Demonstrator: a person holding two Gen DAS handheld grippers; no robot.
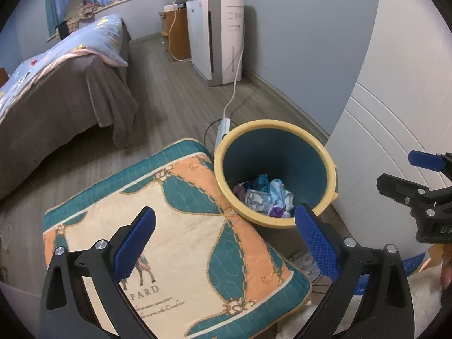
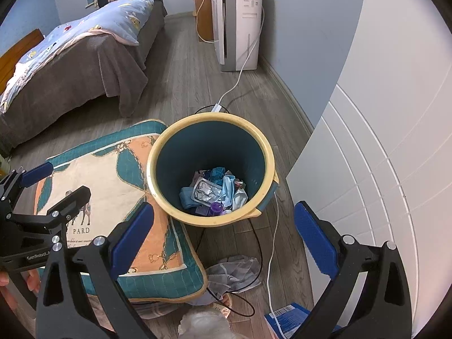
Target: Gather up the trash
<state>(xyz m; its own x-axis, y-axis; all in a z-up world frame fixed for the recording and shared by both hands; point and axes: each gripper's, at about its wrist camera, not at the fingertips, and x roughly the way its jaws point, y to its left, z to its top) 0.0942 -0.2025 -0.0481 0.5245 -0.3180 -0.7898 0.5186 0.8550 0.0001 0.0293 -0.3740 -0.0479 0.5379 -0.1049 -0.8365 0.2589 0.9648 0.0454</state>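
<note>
A teal trash bin with a yellow rim (image 1: 226, 144) (image 2: 267, 147) stands on the wood floor beside a patterned cushion. Inside lie crumpled blue wrappers, a foil blister pack (image 2: 205, 190) and a purple cap (image 2: 216, 206). My left gripper (image 1: 223, 243) is open and empty above the cushion, just left of the bin. My right gripper (image 2: 223, 237) is open and empty, above the floor in front of the bin. A grey crumpled cloth (image 2: 236, 271) lies on the floor below the bin. Each gripper shows in the other's view: the right one (image 1: 423, 186), the left one (image 2: 53, 182).
The teal and orange cushion (image 1: 180, 226) (image 2: 113, 192) leans against the bin. A bed with a blue quilt (image 1: 56, 65) is at the left. A white appliance (image 2: 240, 22) with cables stands by the wall. A white door (image 2: 381, 169) is at the right. A blue box (image 2: 285, 322) lies near.
</note>
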